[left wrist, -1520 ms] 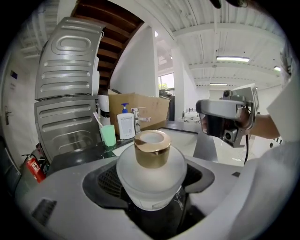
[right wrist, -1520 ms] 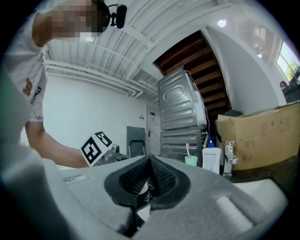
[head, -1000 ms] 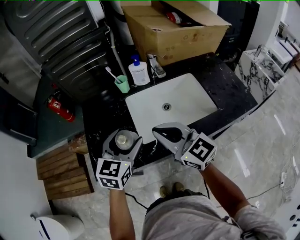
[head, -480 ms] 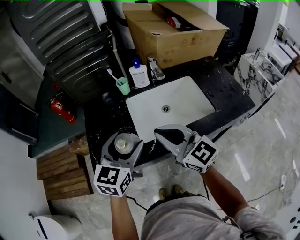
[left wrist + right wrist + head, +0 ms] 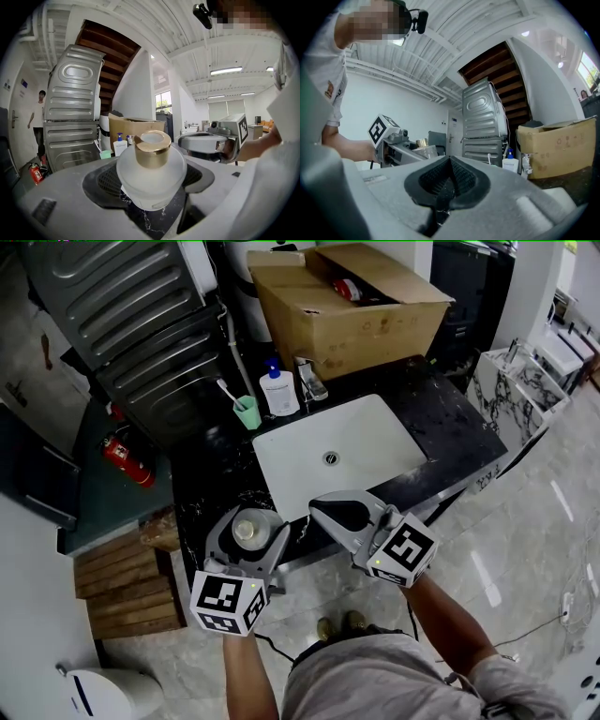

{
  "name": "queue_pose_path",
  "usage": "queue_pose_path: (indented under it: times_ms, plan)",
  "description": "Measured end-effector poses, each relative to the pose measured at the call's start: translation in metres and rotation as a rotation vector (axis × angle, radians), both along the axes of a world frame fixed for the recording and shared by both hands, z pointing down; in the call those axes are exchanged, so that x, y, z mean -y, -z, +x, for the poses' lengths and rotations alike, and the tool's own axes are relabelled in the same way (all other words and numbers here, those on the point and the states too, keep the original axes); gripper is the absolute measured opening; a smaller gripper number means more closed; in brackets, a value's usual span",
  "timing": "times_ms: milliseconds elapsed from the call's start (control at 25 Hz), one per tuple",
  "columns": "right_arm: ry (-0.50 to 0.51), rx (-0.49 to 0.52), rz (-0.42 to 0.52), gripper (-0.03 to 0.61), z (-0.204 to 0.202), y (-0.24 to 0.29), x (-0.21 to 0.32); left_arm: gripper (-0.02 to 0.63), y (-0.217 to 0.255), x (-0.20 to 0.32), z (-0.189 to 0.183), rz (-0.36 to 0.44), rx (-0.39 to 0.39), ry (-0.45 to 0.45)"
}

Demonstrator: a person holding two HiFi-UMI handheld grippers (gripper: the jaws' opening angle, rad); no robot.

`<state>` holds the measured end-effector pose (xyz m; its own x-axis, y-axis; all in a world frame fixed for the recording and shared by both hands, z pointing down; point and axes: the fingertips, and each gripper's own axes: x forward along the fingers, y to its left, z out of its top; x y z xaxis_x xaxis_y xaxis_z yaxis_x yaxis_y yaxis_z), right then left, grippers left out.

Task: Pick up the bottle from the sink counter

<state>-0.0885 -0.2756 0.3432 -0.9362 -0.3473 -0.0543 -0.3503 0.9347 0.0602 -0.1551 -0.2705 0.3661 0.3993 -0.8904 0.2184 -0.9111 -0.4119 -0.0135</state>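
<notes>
A round frosted bottle with a gold cap sits between the pads of my left gripper, which is shut on its wide body. The bottle stands upright over the front edge of the black marble counter. In the left gripper view the left gripper shows the bottle filling the space between the jaws. My right gripper hovers just to the right, over the front rim of the sink, shut and empty. In its own view the right gripper has its pads pressed together.
A white sink basin is set in the counter. Behind it stand a pump bottle, a green cup with a toothbrush and a faucet. A cardboard box sits at the back, and a fire extinguisher is on the left.
My left gripper has risen slightly and drawn back toward the person, carrying the bottle. The right gripper has shifted a little alongside it.
</notes>
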Motion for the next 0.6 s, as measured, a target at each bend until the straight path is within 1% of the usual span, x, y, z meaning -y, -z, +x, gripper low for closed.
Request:
queue_pose_path:
  times_ms: [600]
  plan:
    - [0.005,0.005,0.016,0.000,0.001,0.006,-0.012,0.330,0.005,-0.013,0.002,0.012,0.010,0.002]
